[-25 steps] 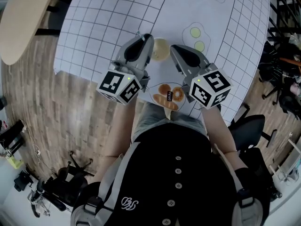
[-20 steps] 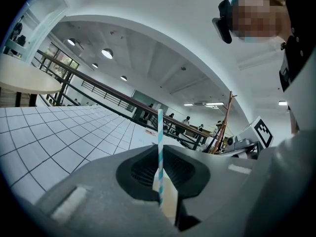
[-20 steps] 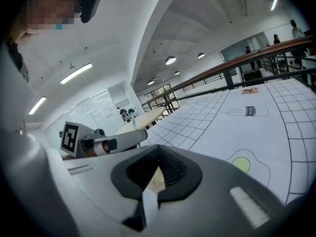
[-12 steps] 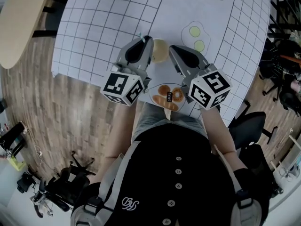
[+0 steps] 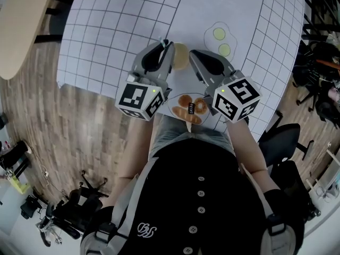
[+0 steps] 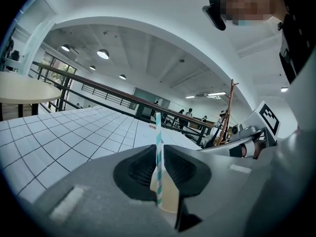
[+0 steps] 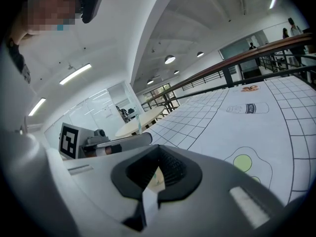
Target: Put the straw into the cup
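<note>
Tabletop under a white gridded mat (image 5: 106, 25), seen from above, where we hold two grippers with a beige paper cup (image 5: 180, 56) between their tips. At left, our left gripper (image 5: 166, 45) has its jaws opening, still only a narrow gap apart, and the teal-and-white striped straw (image 6: 158, 147) stands upright between them, its lower end at the cup's mouth just beyond. At right, our right gripper (image 5: 194, 54) has its jaws drawn close, pinching the cup's wall, and further right a fried egg (image 5: 219, 34) is printed on the mat.
</note>
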Demonstrator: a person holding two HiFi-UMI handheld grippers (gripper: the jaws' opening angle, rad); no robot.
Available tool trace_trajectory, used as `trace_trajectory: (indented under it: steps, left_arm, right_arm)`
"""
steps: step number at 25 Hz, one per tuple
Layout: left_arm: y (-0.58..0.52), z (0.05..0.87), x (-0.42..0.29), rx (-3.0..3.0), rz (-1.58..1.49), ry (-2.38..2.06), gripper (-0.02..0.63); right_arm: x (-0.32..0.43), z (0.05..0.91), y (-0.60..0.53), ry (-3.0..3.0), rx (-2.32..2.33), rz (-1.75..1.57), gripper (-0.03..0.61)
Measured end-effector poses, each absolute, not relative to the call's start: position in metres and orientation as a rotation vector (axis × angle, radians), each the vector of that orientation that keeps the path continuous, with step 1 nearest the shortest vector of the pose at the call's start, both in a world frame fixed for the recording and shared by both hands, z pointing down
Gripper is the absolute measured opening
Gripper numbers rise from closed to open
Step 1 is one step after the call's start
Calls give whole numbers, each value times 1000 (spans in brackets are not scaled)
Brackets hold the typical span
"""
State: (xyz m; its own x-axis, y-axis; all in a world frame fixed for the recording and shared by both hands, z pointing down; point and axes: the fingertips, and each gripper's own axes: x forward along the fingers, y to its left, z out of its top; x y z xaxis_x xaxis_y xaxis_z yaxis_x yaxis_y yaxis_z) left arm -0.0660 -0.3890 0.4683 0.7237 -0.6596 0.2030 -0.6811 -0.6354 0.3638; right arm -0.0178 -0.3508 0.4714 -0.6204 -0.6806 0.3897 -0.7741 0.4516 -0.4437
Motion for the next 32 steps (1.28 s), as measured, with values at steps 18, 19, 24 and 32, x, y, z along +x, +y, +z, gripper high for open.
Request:
trace_trajectory:
  steps: [18, 19, 24, 32]
  left_arm:
    - [-384, 479, -67, 2458, 175, -1045, 163]
    - [-383, 478, -68, 2457, 174, -1055, 163]
    - [-378, 462, -74, 2455, 141, -1098, 163]
    - [-370, 418, -78, 2532, 13, -1085, 158]
  right_arm:
    - [-16, 472, -344, -2541, 1265, 883, 0]
    - [-16, 470, -343, -2546, 1262, 877, 0]
    - [-18, 451, -338, -2581, 1255, 825, 0]
    - [-11, 418, -333, -2635, 1275, 731, 0]
